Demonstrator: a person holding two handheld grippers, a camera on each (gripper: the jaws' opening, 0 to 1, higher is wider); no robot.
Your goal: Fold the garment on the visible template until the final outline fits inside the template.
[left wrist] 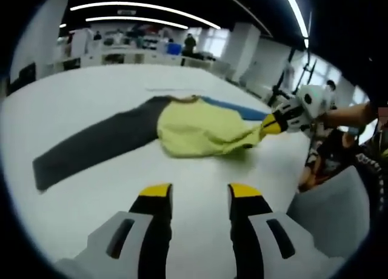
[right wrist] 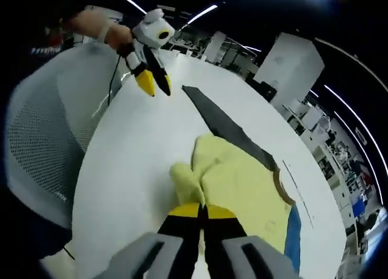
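Left gripper view
Desk: a white flat desk [left wrist: 91, 109] is seen carrying the garment.
Garment: a yellow fabric garment with dark grey sleeve and blue part [left wrist: 194, 130] is laid on the desk, partly bunched.
Left claw [left wrist: 198, 197]: yellow-tipped jaws are held spread above bare desk, nothing gripped.
Right claw [left wrist: 271, 124]: seen at the right, pinching the garment's yellow edge.

Right gripper view
Right claw [right wrist: 202, 211]: jaws are pressed together on a fold of yellow cloth.
Garment [right wrist: 242, 182]: spread ahead, the grey sleeve extending away.
Left claw [right wrist: 154, 85]: held apart from the garment, over the desk [right wrist: 133, 157].
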